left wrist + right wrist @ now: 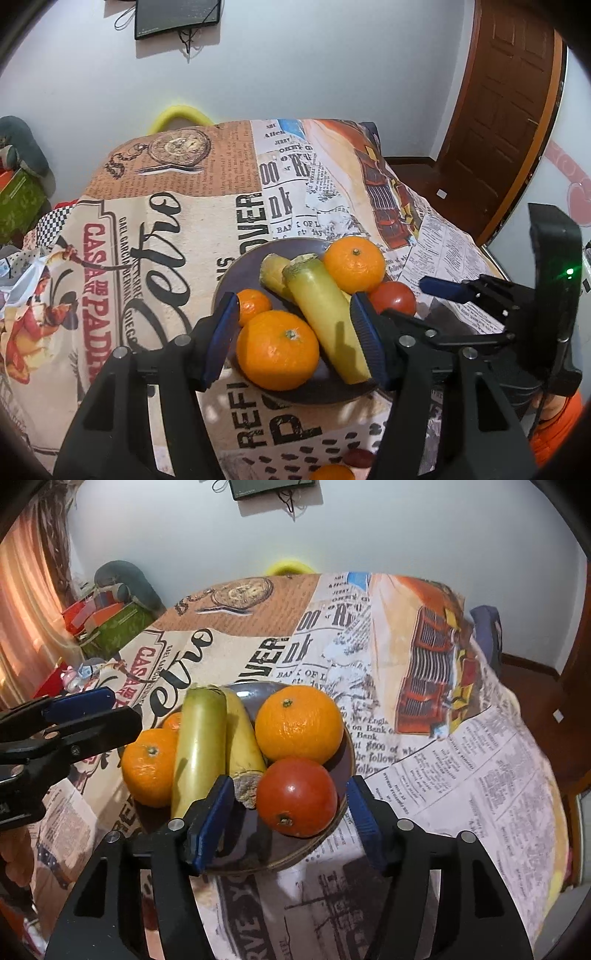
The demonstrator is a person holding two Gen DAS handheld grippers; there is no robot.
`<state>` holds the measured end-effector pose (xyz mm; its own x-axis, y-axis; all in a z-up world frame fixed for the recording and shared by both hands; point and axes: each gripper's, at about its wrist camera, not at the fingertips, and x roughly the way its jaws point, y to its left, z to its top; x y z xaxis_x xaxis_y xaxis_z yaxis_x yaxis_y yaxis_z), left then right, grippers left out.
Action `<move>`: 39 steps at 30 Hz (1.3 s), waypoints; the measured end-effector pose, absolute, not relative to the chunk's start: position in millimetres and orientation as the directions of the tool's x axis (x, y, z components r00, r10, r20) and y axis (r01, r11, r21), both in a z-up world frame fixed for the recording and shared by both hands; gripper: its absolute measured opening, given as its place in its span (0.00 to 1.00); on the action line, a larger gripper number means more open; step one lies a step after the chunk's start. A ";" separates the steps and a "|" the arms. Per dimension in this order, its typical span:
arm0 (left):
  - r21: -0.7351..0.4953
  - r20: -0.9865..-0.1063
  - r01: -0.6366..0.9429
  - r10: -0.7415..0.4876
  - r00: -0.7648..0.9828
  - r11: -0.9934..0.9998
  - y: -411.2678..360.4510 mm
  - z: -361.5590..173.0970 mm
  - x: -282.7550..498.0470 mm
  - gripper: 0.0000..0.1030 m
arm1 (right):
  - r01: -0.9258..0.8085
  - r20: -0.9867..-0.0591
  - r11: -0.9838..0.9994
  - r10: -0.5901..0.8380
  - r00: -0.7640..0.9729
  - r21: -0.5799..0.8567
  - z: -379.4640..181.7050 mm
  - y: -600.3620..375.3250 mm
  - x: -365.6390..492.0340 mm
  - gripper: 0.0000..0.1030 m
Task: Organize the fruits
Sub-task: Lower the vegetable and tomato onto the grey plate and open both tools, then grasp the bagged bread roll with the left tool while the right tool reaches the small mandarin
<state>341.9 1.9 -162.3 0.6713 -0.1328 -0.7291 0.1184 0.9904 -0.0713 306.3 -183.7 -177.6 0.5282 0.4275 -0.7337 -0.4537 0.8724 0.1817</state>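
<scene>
A dark plate (343,746) piled with fruit sits toward the near edge of a surface (155,206) draped in a newspaper-print cloth, with both sets of tongs poised over it. The left tongs (295,332) stand open above the plate's near side, their blue pads either side of a large orange (277,349) and the nearer banana (325,317), pressing on neither. The right tongs (291,812) are likewise open, spread around a red tomato (297,797) that rests on the plate's near rim without being pinched. Two bananas lie side by side across the middle of the plate, the second banana (240,731) touching the first. A further large orange (299,723) sits behind the tomato toward the far rim, and a small orange (255,304) is tucked at the plate's left side, partly behind a left pad. Off the plate, at the surface's near edge, another orange (330,472) and a small dark red fruit (358,458) lie on the cloth. A brown wooden door (506,122) stands beyond the far right corner, and a dark screen (177,16) hangs on the white wall behind.
</scene>
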 end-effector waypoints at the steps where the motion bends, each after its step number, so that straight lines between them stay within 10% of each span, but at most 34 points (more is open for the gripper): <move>1: -0.071 -0.728 0.115 -0.130 0.673 0.991 3.4 -160.2 338.8 0.60 | -0.454 -0.732 0.873 0.426 0.532 0.179 -175.6 -183.7 304.2 0.58; 22: -0.028 -0.709 0.035 -0.044 0.704 0.999 33.3 -114.9 230.5 0.65 | -0.497 -0.639 0.859 0.454 0.621 0.126 -97.3 -191.4 196.5 0.58; 39: -0.075 -0.848 0.056 -0.093 0.521 0.996 21.5 -194.2 173.9 0.65 | -0.489 -0.680 0.865 0.426 0.597 0.113 -115.1 -196.6 155.6 0.58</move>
